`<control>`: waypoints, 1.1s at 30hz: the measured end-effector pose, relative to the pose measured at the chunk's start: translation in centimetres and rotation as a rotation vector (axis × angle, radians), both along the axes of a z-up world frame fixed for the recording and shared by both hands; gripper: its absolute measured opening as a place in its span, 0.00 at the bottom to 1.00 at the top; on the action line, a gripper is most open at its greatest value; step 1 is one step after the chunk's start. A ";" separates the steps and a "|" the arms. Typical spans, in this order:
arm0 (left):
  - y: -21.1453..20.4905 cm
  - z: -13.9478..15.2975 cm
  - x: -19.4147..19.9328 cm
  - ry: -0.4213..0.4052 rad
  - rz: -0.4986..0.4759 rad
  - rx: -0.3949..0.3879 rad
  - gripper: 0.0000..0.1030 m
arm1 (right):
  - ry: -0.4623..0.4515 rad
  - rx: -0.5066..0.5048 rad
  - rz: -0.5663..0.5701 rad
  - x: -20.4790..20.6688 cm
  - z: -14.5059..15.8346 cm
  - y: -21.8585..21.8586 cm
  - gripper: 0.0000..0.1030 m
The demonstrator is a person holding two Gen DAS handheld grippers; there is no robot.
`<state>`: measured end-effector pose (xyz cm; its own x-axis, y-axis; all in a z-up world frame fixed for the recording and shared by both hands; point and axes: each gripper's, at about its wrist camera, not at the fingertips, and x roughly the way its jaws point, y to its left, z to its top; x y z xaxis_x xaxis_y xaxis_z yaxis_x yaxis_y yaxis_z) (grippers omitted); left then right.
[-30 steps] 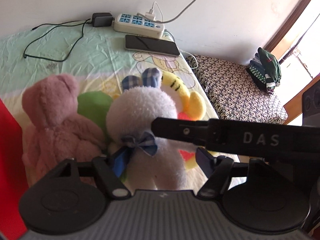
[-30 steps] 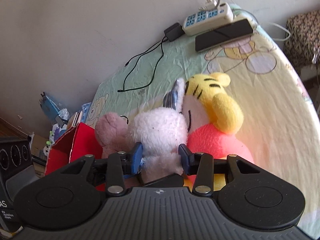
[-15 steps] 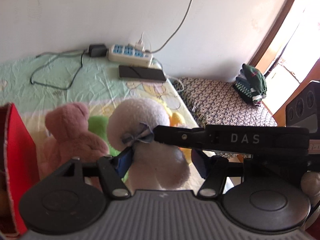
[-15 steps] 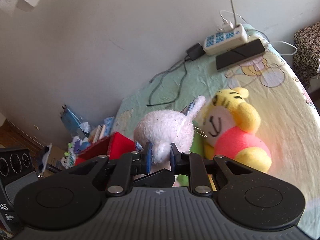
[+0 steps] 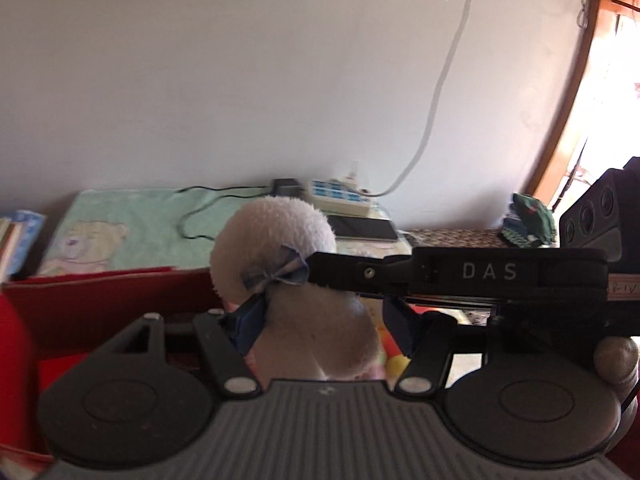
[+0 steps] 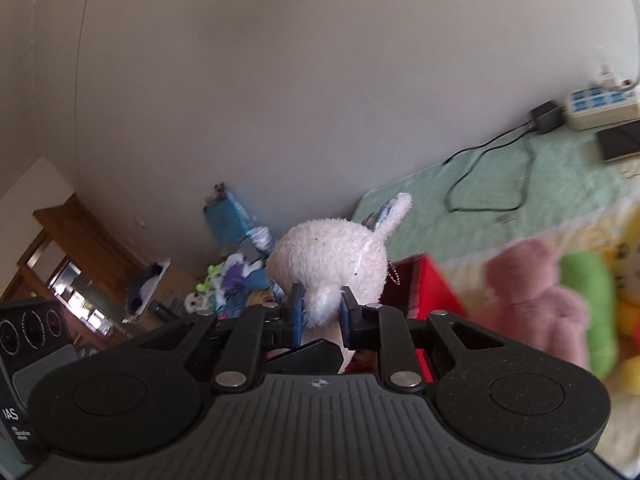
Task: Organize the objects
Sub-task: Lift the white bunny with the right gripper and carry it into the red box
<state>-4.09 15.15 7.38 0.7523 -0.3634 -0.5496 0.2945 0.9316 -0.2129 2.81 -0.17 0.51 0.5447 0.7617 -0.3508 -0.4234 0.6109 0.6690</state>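
Note:
A white plush rabbit [image 5: 276, 232] with a blue bow hangs in the air, held by both grippers. My left gripper [image 5: 324, 326] is shut on its body. My right gripper [image 6: 320, 314] is shut on its neck, just under the head [image 6: 332, 252]. The right gripper's finger crosses the left wrist view as a black bar [image 5: 460, 276]. A red box [image 5: 100, 300] stands below and left of the rabbit; it also shows in the right wrist view [image 6: 420, 288]. A pink bear [image 6: 532, 292], a green plush [image 6: 588, 296] and a yellow plush [image 6: 628, 280] lie on the bed.
A power strip [image 5: 340, 198], a charger [image 5: 286, 188] with a black cable and a phone [image 5: 364, 228] lie on the bed [image 5: 132, 224] by the wall. A patterned stool [image 5: 460, 236] carries folded clothes [image 5: 532, 220]. Books and clutter [image 6: 236, 276] sit beyond the bed's end.
Both grippers have lifted the white rabbit off the bed and carried it left, over the red box. The other plush toys stayed on the bed.

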 end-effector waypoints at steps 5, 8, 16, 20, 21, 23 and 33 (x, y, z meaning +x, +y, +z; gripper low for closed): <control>6.7 -1.3 -0.4 0.020 0.093 0.075 0.63 | 0.020 -0.007 0.073 1.0 -2.7 7.5 0.19; 9.8 -2.7 -0.2 0.050 0.129 0.121 0.63 | 0.044 -0.019 0.094 1.2 -4.5 11.3 0.19; 15.6 -6.9 1.3 0.149 0.160 0.207 0.61 | 0.183 -0.031 0.101 1.8 -7.9 16.0 0.19; 16.9 -8.3 1.6 0.176 0.155 0.240 0.60 | 0.217 -0.070 0.107 1.5 -8.5 16.8 0.19; 17.2 -8.5 1.5 0.178 0.150 0.246 0.60 | 0.227 -0.078 0.109 1.5 -8.7 16.9 0.19; 17.4 -9.0 1.3 0.177 0.141 0.261 0.62 | 0.231 -0.095 0.113 1.0 -8.8 16.6 0.19; 18.9 -9.4 -0.2 0.204 0.124 0.203 0.66 | 0.266 -0.133 0.106 0.5 -9.7 17.4 0.22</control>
<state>-4.26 34.05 -1.99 0.6505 -0.1429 -0.7459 0.1463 0.9873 -0.0616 3.35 17.23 -9.23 0.3403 0.7474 -0.5706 -0.3104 0.6621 0.6821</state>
